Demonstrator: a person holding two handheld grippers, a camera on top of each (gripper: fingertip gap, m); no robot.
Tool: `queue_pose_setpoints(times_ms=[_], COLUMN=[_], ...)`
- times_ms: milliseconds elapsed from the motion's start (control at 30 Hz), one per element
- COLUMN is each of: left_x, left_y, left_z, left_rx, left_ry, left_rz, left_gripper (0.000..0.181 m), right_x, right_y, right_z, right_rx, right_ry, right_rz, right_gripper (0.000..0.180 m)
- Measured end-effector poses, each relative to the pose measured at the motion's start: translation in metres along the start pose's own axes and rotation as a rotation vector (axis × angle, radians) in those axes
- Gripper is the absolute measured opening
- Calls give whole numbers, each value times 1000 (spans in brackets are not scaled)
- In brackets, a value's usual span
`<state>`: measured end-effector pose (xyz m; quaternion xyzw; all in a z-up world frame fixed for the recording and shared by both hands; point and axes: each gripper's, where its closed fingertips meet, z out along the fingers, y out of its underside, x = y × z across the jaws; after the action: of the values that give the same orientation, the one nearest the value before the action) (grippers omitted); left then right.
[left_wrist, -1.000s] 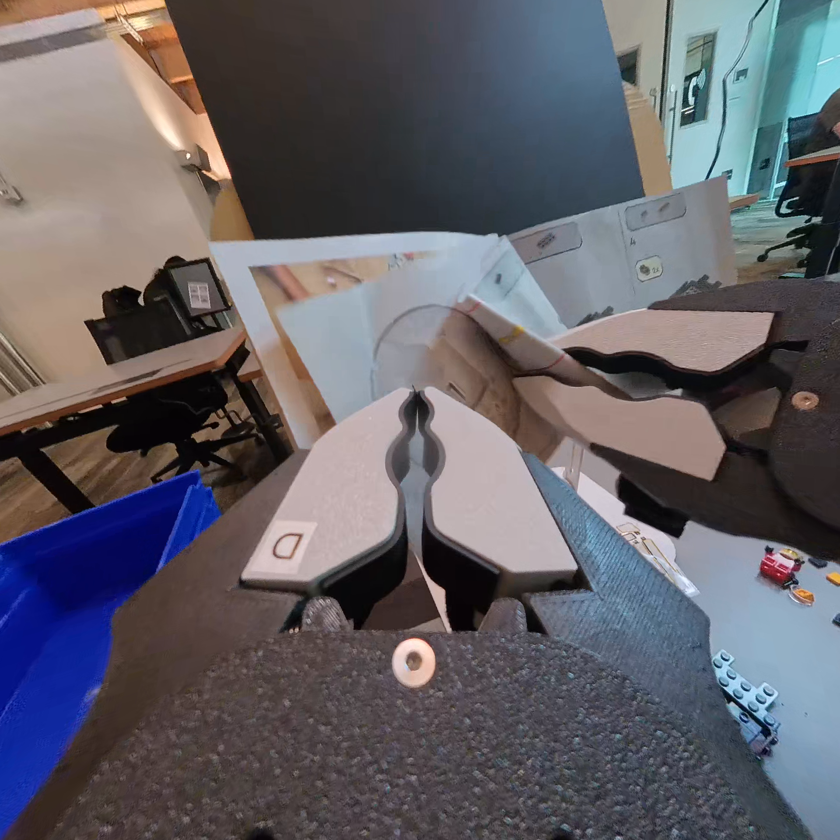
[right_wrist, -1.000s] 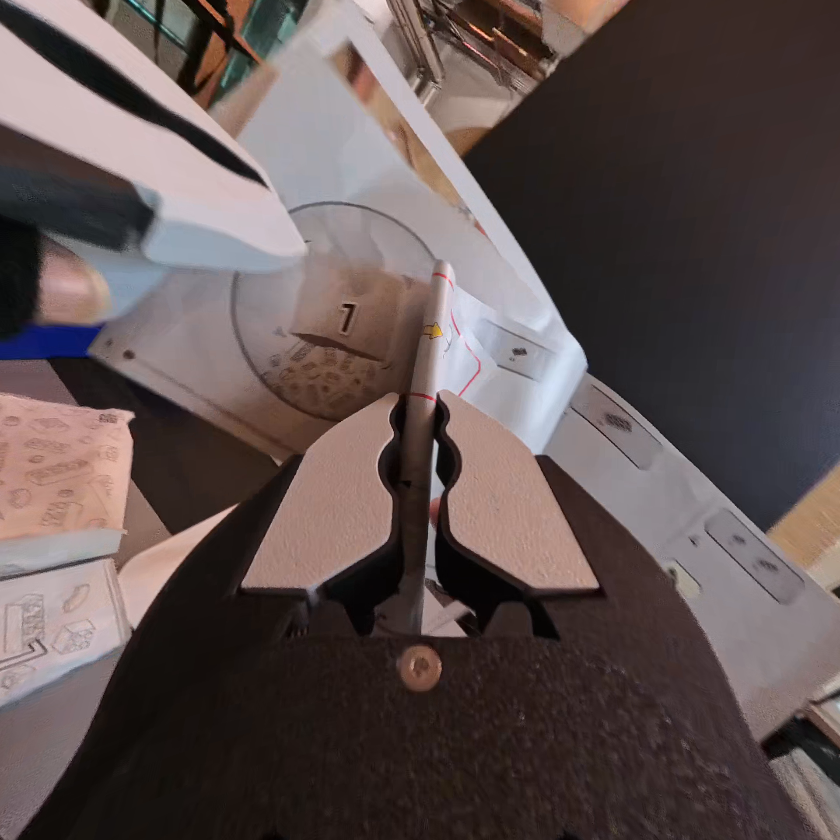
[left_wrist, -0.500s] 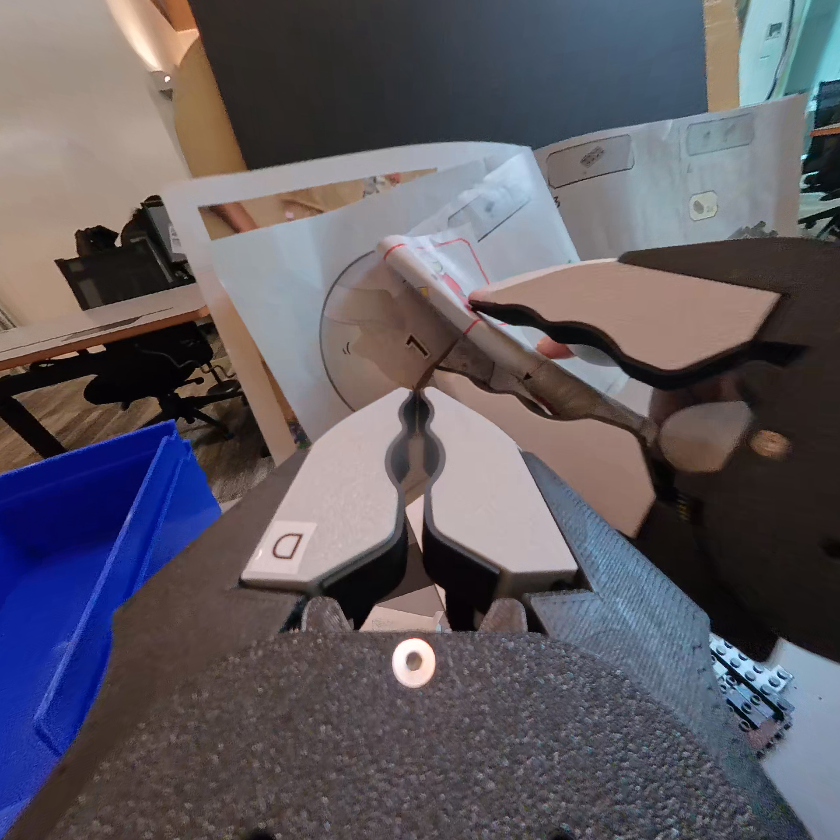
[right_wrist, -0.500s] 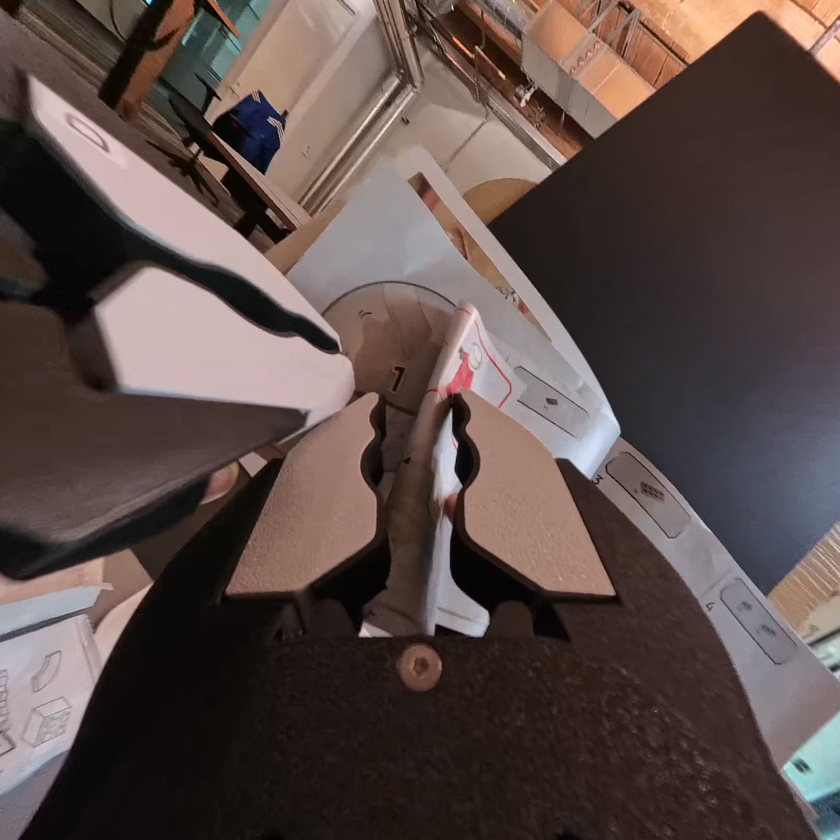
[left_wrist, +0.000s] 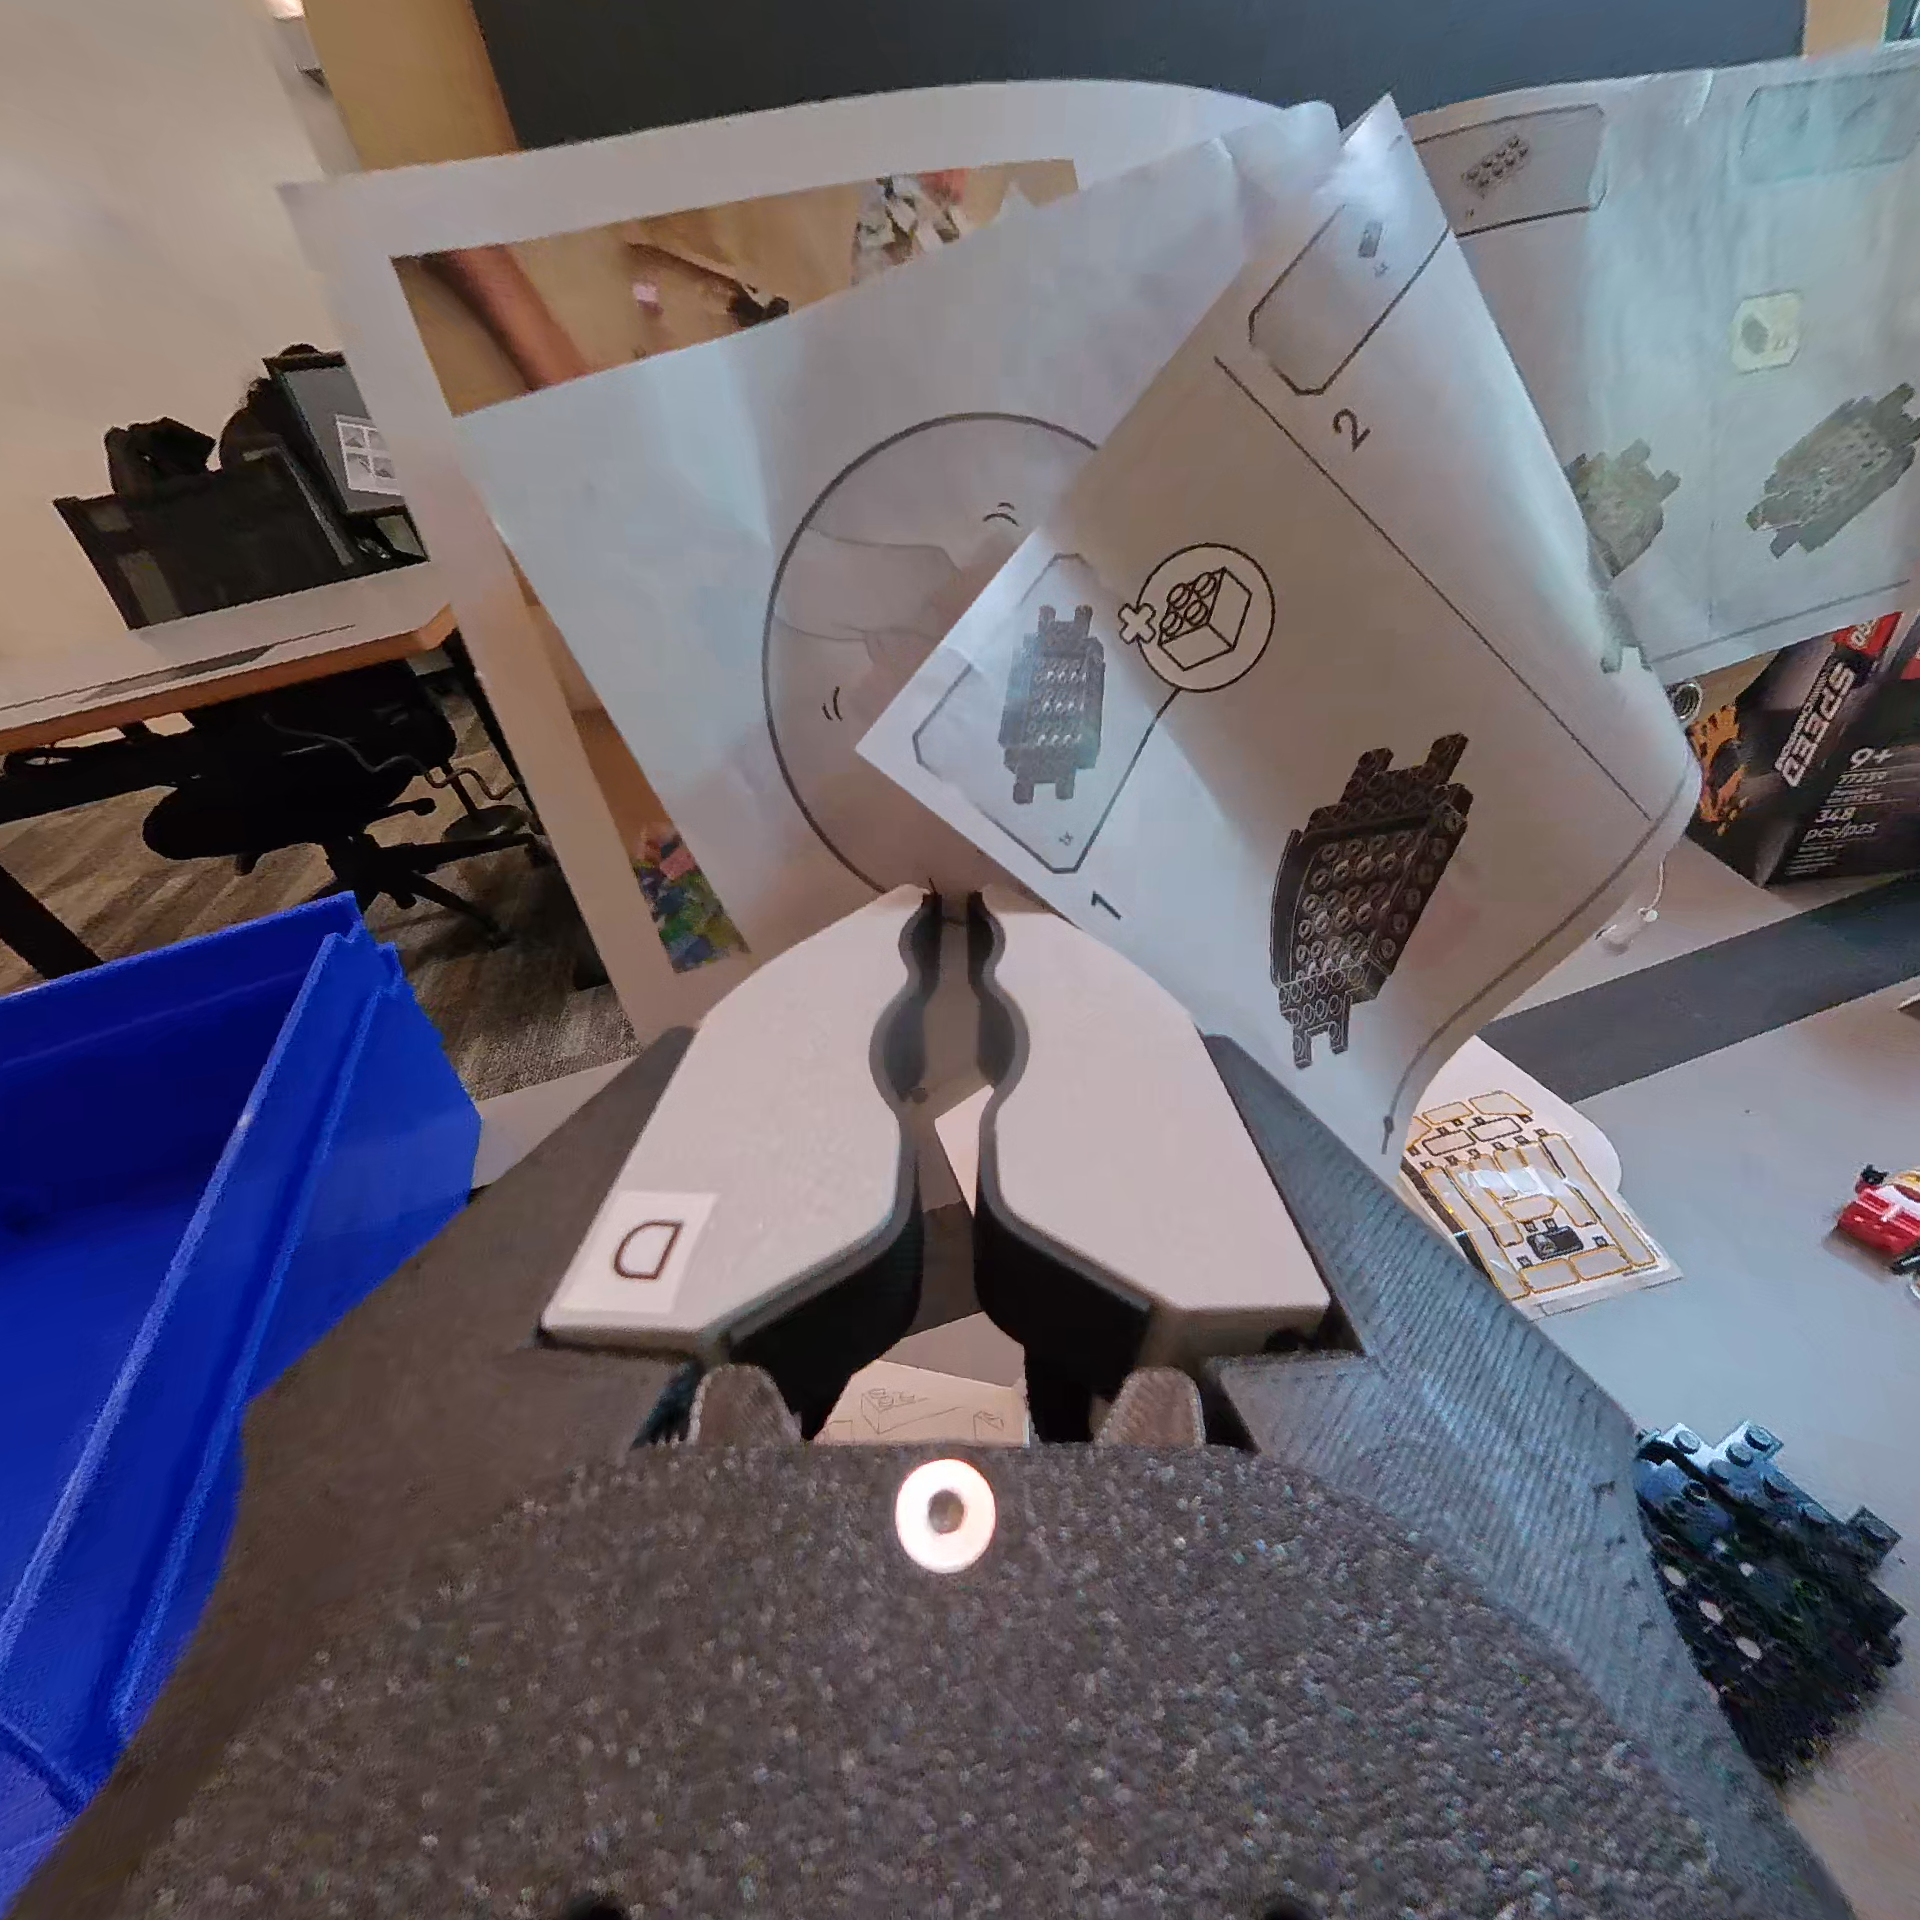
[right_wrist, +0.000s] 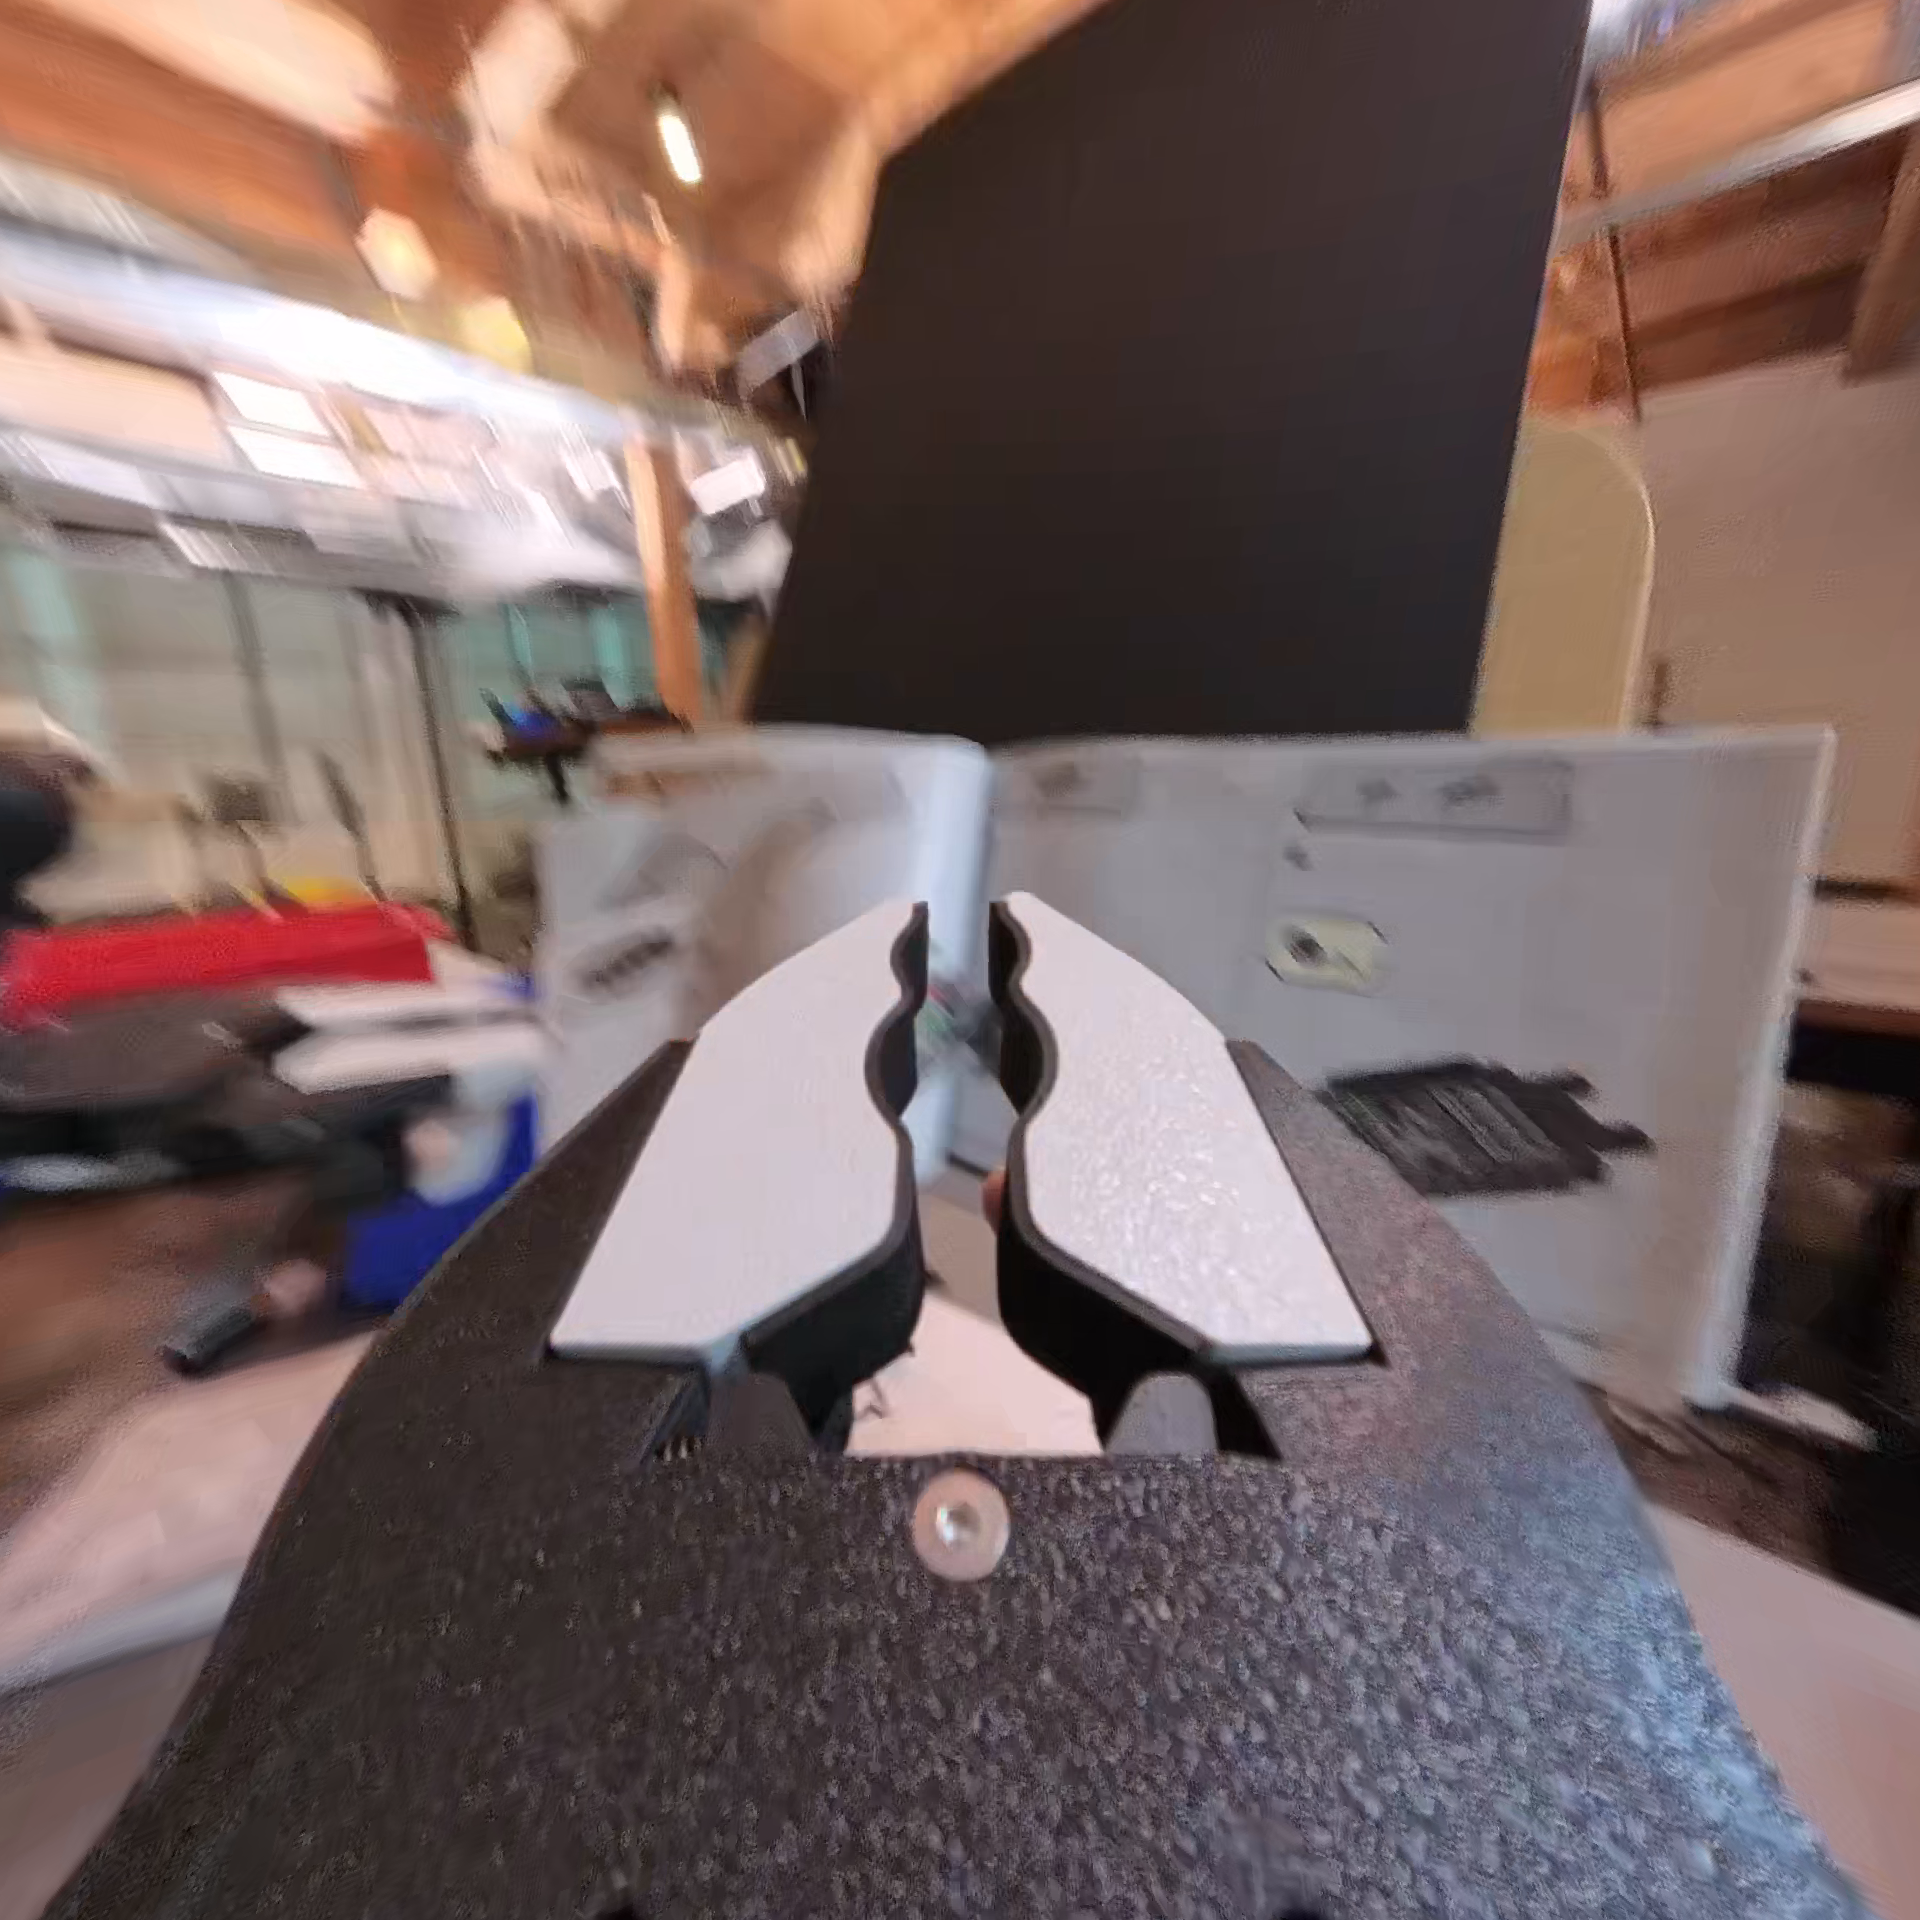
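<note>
A white building-instruction booklet (left_wrist: 665, 540) stands upright and open in front of my left gripper (left_wrist: 951, 902). The left gripper is shut on the booklet's lower edge, with paper showing between its fingers. One loose page (left_wrist: 1299, 675) curls free to the right over the gripper. My right gripper (right_wrist: 956, 914) is slightly open and empty, held back from the booklet (right_wrist: 1455, 935), which shows blurred and farther off in the right wrist view. The right gripper does not show in the left wrist view.
A blue bin (left_wrist: 208, 1247) sits close at the left. A sticker sheet (left_wrist: 1527, 1216), a black studded plate (left_wrist: 1766, 1590), small red bricks (left_wrist: 1881, 1216) and a dark toy box (left_wrist: 1818, 748) lie on the grey table at the right. The gap from one gripper's tips to the other's is roughly 20 cm.
My right gripper has let go of the page it pinched, opened a little and pulled back out of the left wrist view. The freed page has swung out. The left gripper keeps its hold.
</note>
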<state>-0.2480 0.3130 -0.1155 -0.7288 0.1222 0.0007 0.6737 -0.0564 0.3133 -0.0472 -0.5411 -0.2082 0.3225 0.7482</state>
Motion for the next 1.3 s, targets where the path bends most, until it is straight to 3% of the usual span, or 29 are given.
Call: queue_pose_setpoints(times_ms=[33, 100, 300, 500, 1300], left_x=[0, -1, -4, -23, -19], left_y=[0, 1, 0, -9, -7], left_z=[1, 2, 0, -9, -7], left_rx=[-1, -3, 8, 76, 62], left_ry=[1, -3, 17, 33, 36], left_rz=[-3, -3, -48, -164, -149], left_gripper=[4, 4, 4, 4, 4], right_x=[12, 21, -31, -58, -103], right_y=[19, 51, 74, 86, 99], right_z=[3, 10, 38, 55, 48], right_rx=[-101, -246, -283, -292, -273], right_ry=[44, 108, 87, 48, -52], right_rz=[-53, -199, -499, -504, -512], right_gripper=[10, 10, 9, 9, 9])
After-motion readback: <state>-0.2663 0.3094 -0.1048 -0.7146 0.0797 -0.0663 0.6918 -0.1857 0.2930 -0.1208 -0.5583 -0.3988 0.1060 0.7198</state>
